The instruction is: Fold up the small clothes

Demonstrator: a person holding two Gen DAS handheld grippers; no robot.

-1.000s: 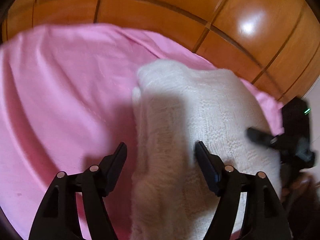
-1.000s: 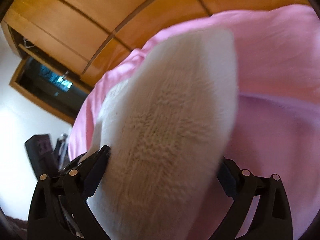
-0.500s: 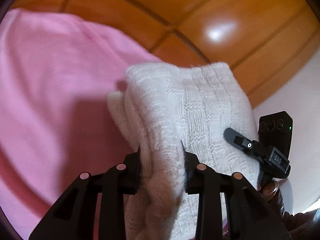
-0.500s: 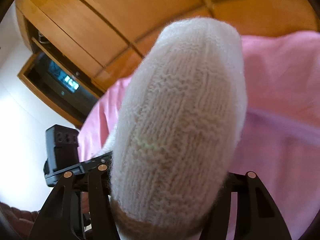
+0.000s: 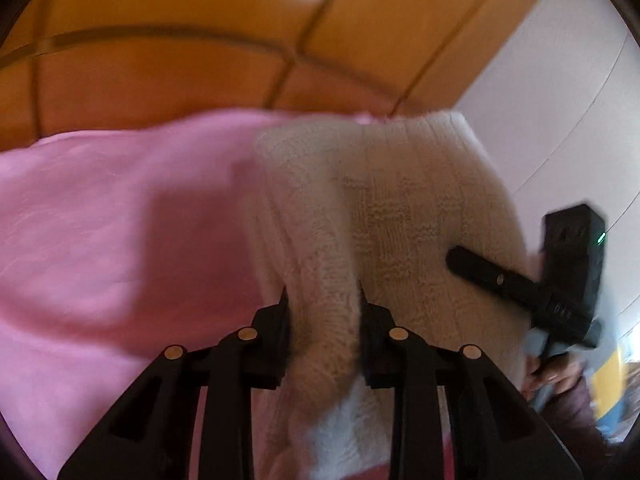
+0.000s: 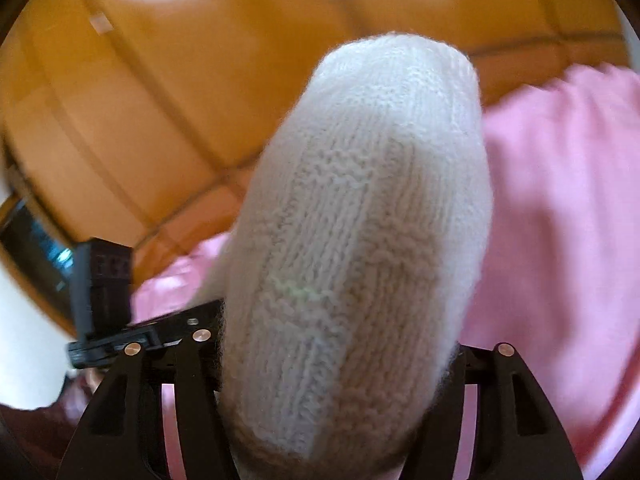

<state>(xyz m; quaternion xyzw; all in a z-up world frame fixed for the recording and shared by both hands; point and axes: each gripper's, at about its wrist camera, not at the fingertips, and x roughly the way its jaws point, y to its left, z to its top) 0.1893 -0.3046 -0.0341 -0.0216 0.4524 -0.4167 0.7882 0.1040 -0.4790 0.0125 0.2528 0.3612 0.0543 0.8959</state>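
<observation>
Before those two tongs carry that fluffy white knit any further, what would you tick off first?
1. Left tongs clamped on a bunched fold of the white knit, having just closed: ok.
2. Right tongs pressing a thick roll of the knit from both sides: ok.
3. Knit lifted clear of the pink sheet: cannot tell.
4. Layers inside the fold lined up: cannot tell, hidden and blurred.
5. Pink sheet free of other things where visible: ok.

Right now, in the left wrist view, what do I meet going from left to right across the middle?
pink sheet → white knitted garment → right gripper → pale wall
</observation>
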